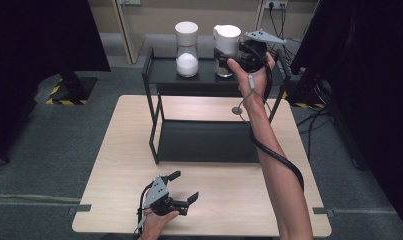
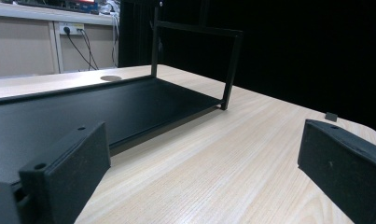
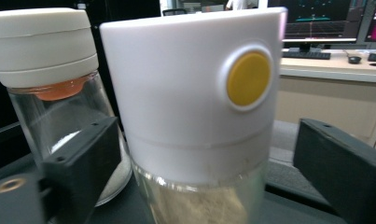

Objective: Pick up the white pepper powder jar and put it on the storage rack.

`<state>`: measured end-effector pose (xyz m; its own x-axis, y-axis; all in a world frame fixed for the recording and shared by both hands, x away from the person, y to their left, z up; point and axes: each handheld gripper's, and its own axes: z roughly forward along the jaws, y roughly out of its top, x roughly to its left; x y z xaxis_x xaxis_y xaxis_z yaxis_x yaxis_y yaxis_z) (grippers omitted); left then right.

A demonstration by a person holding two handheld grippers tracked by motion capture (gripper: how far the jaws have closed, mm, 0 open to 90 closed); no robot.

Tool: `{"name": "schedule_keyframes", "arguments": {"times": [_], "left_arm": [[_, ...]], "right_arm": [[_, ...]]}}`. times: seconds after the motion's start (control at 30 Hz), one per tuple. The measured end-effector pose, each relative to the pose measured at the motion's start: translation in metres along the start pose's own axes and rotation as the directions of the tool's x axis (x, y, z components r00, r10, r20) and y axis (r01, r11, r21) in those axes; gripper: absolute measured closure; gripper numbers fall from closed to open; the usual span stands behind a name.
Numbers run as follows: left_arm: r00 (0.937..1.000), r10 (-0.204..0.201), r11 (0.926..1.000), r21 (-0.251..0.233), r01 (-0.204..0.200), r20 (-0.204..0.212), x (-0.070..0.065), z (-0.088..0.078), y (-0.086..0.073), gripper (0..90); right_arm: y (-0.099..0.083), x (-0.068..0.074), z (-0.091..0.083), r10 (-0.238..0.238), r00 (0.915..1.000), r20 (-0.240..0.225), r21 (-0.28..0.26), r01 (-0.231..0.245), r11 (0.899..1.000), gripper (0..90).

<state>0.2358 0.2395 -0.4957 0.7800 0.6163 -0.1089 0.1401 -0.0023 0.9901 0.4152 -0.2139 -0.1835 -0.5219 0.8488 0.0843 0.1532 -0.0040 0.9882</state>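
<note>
The right hand-held gripper (image 3: 209, 154) stands wide open, its jaws on either side of the white-capped jar (image 3: 195, 107) on the rack's top shelf (image 1: 204, 70), pads clear. The left hand-held gripper (image 1: 185, 187) gapes empty over the desk (image 2: 232, 154).

Black two-tier rack (image 1: 154, 125) on wooden table (image 1: 114, 200), two white-capped jars (image 1: 187, 49) atop.
</note>
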Motion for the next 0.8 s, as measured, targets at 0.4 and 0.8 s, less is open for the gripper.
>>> {"name": "schedule_keyframes", "arguments": {"times": [0.4, 0.8], "left_arm": [[1.0000, 0.004, 1.0000, 0.004, -0.004, 0.001, 0.000, 0.000, 0.000, 1.5], [1.0000, 0.003, 1.0000, 0.008, -0.003, 0.002, 0.000, 0.001, 0.000, 1.5]], "right_arm": [[-0.004, -0.007, -0.023, 0.027, 0.9995, -0.014, -0.021, -0.027, 0.999, 1.1], [-0.012, -0.012, -0.051, 0.006, 0.9980, -0.064, -0.025, -0.008, 1.000, 0.7]]}}
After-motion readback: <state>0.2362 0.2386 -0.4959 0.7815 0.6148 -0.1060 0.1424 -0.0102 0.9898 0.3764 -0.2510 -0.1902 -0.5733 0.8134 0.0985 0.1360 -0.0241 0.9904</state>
